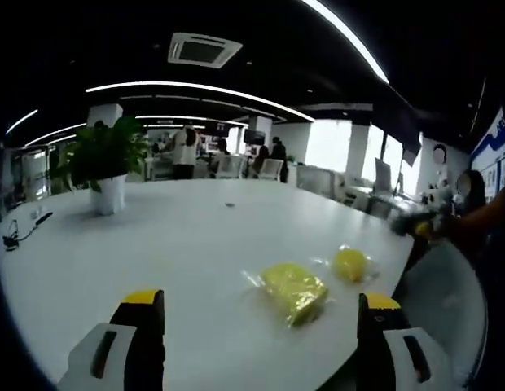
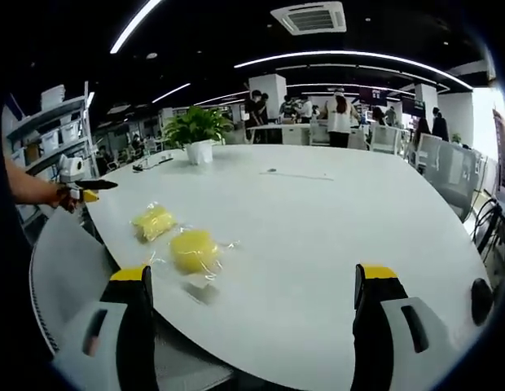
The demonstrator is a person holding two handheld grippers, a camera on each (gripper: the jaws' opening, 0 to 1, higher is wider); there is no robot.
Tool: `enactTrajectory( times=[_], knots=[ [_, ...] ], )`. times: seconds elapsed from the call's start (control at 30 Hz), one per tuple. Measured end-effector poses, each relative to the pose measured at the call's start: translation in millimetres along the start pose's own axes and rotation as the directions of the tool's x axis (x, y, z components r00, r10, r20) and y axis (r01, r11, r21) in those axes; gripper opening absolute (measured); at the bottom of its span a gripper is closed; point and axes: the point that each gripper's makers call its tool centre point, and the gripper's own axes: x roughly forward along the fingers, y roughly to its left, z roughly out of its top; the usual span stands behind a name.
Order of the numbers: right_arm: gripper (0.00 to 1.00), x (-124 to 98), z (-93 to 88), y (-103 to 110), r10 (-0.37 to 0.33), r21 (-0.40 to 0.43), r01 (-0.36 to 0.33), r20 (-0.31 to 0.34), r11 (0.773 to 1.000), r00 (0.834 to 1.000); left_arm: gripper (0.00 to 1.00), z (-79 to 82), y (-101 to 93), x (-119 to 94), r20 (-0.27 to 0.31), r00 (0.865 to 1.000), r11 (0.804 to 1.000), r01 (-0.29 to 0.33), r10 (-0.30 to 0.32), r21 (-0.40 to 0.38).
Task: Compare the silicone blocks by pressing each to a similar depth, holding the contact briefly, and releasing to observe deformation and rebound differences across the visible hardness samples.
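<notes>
Two bagged yellow blocks [image 1: 294, 291] [image 1: 350, 264], axes unclear.

Open-plan office: large white meeting table [image 2: 318, 244], potted plant [image 1: 106, 163], desks, ceiling air-conditioner [image 1: 204, 50].

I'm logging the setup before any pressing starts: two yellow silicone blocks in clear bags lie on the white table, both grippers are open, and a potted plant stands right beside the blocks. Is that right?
Not quite. The potted plant stands far across the white table from the two yellow silicone blocks, not beside them, as the left gripper view shows. The rest holds: the blocks lie bagged, and the left gripper and right gripper are open.
</notes>
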Motion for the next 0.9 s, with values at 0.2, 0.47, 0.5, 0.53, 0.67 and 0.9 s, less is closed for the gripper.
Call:
enactTrajectory(
  times=[0.2,0.47,0.5,0.53,0.67,0.9],
  knots=[
    [0.97,1,-5.0,1,0.001,0.018,-0.001,-0.006,1.0,1.0,1.0,-2.8,-9.0,6,-0.015,1.0,1.0,0.02,-0.02,0.022],
    [0.97,2,-9.6,5,0.009,0.018,-0.009,-0.02,1.0,1.0,1.0,-5.4,-7.2,7,-0.028,0.999,0.999,0.034,-0.033,0.025],
    [0.97,2,-9.7,5,0.011,0.01,-0.011,-0.02,1.0,1.0,1.0,-6.0,-5.6,6,-0.029,0.999,0.999,0.032,-0.031,0.025],
    [0.97,3,-9.6,4,0.012,0.007,-0.012,-0.02,1.0,1.0,1.0,-6.2,-4.3,6,-0.028,0.999,0.999,0.031,-0.03,0.022],
    [0.97,4,-7.7,2,0.001,0.013,0.0,-0.018,1.0,1.0,1.0,-3.4,0.3,6,-0.022,0.999,1.0,0.023,-0.023,0.009],
    [0.97,4,-9.6,2,0.005,0.006,-0.005,-0.033,1.0,0.999,1.0,-3.0,2.8,8,-0.023,0.999,1.0,0.027,-0.027,0.011]
  ],
)
